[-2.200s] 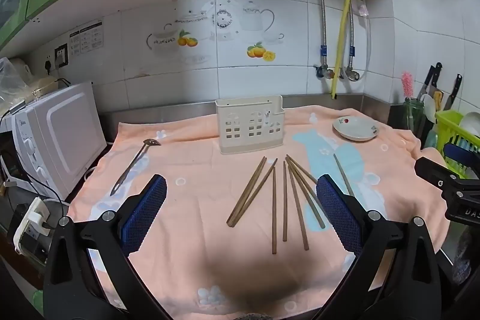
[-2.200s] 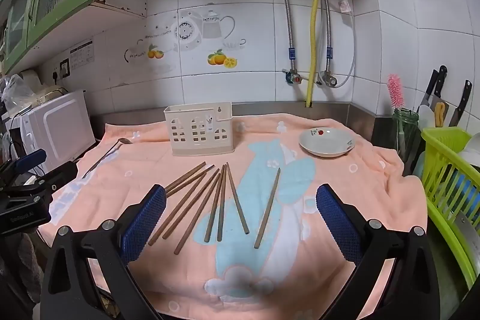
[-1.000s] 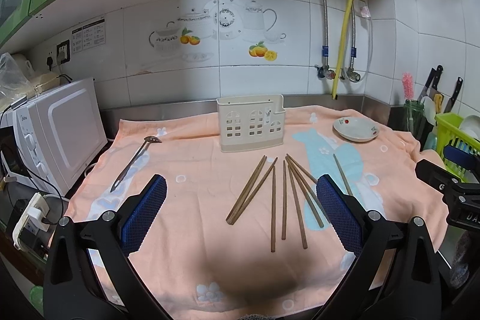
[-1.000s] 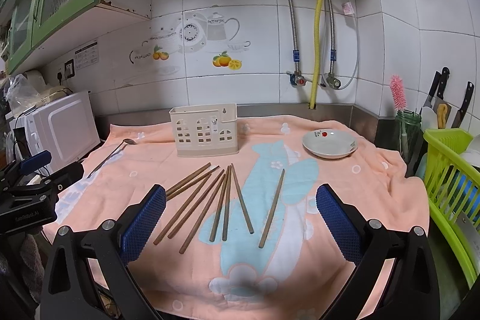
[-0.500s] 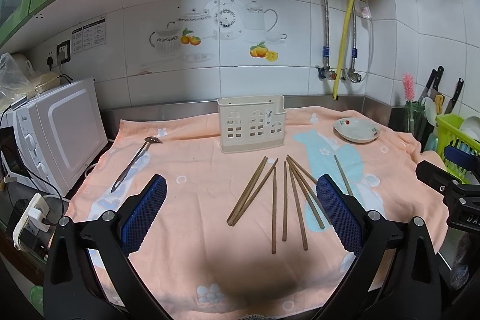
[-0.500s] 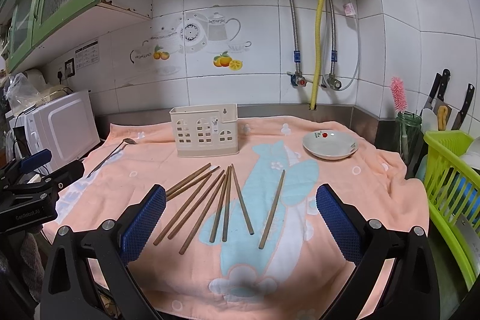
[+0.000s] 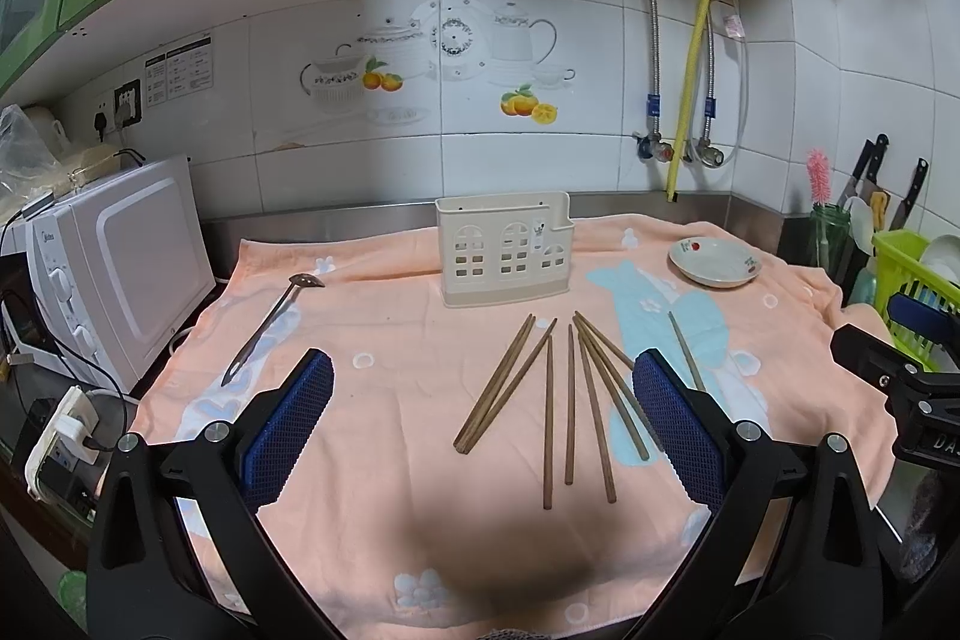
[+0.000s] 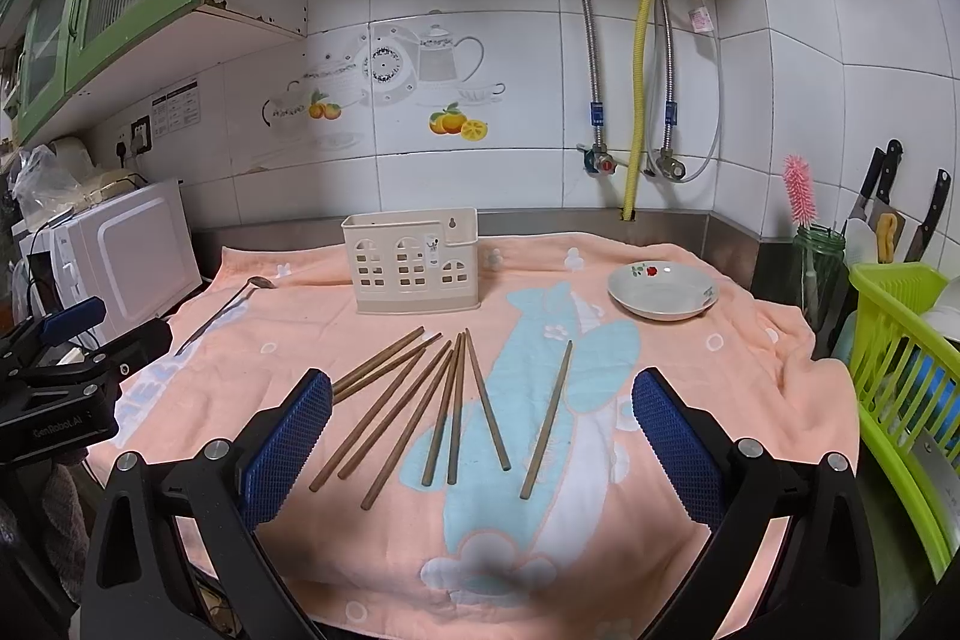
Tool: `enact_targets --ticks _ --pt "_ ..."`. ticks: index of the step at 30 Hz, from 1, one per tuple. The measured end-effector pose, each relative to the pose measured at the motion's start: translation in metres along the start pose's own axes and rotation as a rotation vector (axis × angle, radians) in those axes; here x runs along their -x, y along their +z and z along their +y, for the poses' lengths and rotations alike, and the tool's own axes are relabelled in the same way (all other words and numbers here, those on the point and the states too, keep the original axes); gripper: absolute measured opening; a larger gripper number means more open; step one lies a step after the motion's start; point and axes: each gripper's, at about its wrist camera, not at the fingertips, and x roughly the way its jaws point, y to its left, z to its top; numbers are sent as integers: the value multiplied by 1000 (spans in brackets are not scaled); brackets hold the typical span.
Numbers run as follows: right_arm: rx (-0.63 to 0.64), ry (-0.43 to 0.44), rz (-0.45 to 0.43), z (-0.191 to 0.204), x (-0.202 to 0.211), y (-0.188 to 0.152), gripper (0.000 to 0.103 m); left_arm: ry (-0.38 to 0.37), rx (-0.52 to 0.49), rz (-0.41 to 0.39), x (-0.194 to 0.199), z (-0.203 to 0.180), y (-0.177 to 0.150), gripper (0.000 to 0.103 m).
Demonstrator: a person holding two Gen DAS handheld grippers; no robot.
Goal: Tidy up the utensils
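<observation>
Several brown wooden chopsticks (image 7: 564,400) lie fanned out on the peach towel (image 7: 390,340); they also show in the right wrist view (image 8: 444,412). A cream utensil holder (image 7: 504,250) stands upright behind them, also in the right wrist view (image 8: 414,262). A metal spoon (image 7: 270,322) lies at the left, seen too in the right wrist view (image 8: 228,307). My left gripper (image 7: 480,424) is open and empty, held above the towel's near part. My right gripper (image 8: 480,430) is open and empty, in front of the chopsticks.
A white dish (image 8: 663,289) sits at the back right of the towel. A white microwave (image 7: 114,274) stands at the left. A green dish rack (image 8: 906,376), a jar with a pink brush (image 8: 810,256) and knives (image 8: 888,196) are at the right.
Both grippers have shifted only slightly; the views drifted a little. Nothing on the towel has moved.
</observation>
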Motion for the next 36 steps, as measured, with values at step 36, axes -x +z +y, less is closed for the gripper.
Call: enact_targets --ticks 36 --pt "-9 3 28 1 -14 -1 97 5 8 28 -14 -1 -3 98"
